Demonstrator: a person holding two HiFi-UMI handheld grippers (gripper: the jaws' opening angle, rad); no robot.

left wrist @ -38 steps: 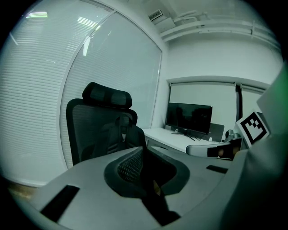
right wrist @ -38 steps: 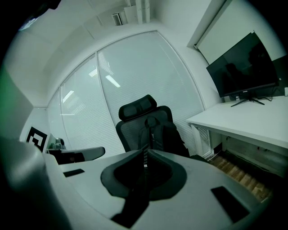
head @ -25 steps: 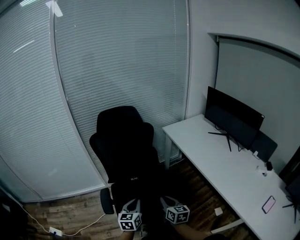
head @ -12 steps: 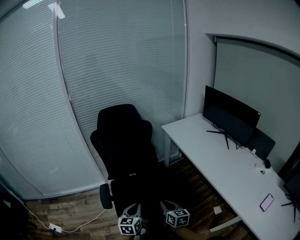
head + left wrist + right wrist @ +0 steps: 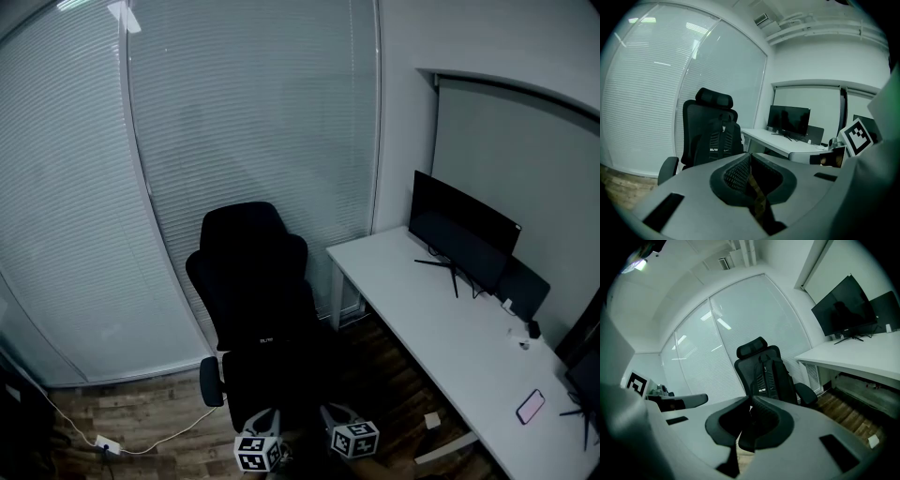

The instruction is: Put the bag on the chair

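Starting at the left gripper (image 5: 749, 157): jaws closed right up, nothing caught between them, and sunk lower toward the bottom edge of the head view than a second ago. Backed off from the seat, then. Further right, ahead of both: black bag (image 5: 723, 138) standing upright on the chair (image 5: 714, 97), leaning against the backrest, touched by neither tool. At the right gripper (image 5: 750, 400): likewise pinched closed, empty, and drawn back. Judged from that: placed and let go (as good as done, by the look of it), with only the retreat remaining.
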